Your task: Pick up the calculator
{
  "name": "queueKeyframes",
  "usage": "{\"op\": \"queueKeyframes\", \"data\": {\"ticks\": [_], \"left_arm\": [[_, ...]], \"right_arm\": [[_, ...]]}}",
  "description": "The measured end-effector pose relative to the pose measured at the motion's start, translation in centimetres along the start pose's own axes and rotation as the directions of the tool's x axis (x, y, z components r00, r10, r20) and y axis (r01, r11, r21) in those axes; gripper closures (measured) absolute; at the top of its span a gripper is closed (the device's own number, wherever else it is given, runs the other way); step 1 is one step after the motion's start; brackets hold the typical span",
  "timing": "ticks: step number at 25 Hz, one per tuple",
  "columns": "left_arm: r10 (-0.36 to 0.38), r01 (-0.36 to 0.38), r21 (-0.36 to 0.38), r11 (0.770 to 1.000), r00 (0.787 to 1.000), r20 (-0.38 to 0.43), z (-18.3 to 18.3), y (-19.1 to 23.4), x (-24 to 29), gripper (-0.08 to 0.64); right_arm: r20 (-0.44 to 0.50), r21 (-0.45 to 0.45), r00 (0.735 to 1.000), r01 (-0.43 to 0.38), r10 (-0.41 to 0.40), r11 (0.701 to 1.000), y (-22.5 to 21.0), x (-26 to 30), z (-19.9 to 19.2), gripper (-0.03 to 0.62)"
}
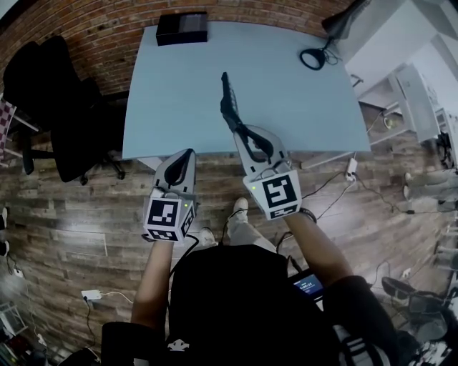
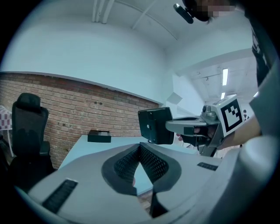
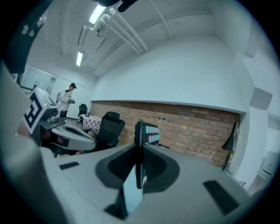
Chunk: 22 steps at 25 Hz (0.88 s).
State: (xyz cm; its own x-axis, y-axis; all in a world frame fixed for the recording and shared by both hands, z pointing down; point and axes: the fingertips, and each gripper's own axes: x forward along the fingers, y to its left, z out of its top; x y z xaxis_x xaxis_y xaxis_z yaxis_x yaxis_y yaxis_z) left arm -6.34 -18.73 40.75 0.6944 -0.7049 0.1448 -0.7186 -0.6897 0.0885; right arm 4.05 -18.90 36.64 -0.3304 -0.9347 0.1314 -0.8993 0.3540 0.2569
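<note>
**The right gripper (image 1: pixel 232 118) is holding the calculator (image 1: pixel 225 89) up in the air over the blue table (image 1: pixel 179 93).**

Its jaws are squeezing the thin black calculator on both flat sides, so it is standing on its edge with pale green and white keys showing. The left gripper (image 1: pixel 184 159) is pressing its jaws together with nothing between them. The right gripper's cube is showing a black-and-white square marker (image 1: pixel 278 193).

Open passage lies over the table's (image 1: pixel 179 107) middle and left. Obstacles: black box (image 1: pixel 182 28) at far edge, desk lamp (image 1: pixel 342 21) at far right corner, office chair (image 1: pixel 54 100) beside left edge, held calculator (image 1: pixel 227 100) above near centre.
</note>
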Motion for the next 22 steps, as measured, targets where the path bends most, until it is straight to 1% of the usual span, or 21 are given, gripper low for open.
{"op": "queueKeyframes", "data": {"ticks": [2, 5, 10, 16, 19, 22], "left_arm": [[-0.007, 0.007, 0.003, 1.0, 1.0, 0.007, 0.2, 0.0, -0.6, 0.555], [-0.017, 0.017, 0.006, 1.0, 1.0, 0.022, 0.6, -0.2, -1.6, 0.555], [-0.034, 0.034, 0.011, 0.999, 0.999, 0.041, 1.2, -0.2, -2.9, 0.555], [-0.068, 0.066, 0.036, 0.997, 0.997, 0.046, 1.5, -1.0, -4.1, 0.555], [-0.082, 0.08, 0.036, 0.996, 0.996, 0.044, 1.6, -1.5, -4.3, 0.555], [-0.092, 0.09, 0.036, 0.995, 0.995, 0.041, 1.5, -1.8, -4.3, 0.555]], "right_arm": [[0.009, -0.003, 1.0, 0.005, -0.005, 1.0, 0.5, -0.4, 0.3, 0.546], [0.003, 0.027, 1.0, 0.014, -0.014, 1.0, 1.4, -1.2, 0.9, 0.546], [0.011, 0.032, 1.0, 0.027, -0.027, 0.999, 2.6, -2.0, 1.4, 0.545], [0.008, 0.03, 1.0, 0.03, -0.03, 0.999, 3.8, -3.0, 1.6, 0.545], [-0.001, 0.052, 0.999, 0.035, -0.035, 0.998, 4.1, -3.5, 1.6, 0.545], [0.01, 0.056, 0.999, 0.039, -0.039, 0.998, 4.1, -3.8, 1.9, 0.545]]}}
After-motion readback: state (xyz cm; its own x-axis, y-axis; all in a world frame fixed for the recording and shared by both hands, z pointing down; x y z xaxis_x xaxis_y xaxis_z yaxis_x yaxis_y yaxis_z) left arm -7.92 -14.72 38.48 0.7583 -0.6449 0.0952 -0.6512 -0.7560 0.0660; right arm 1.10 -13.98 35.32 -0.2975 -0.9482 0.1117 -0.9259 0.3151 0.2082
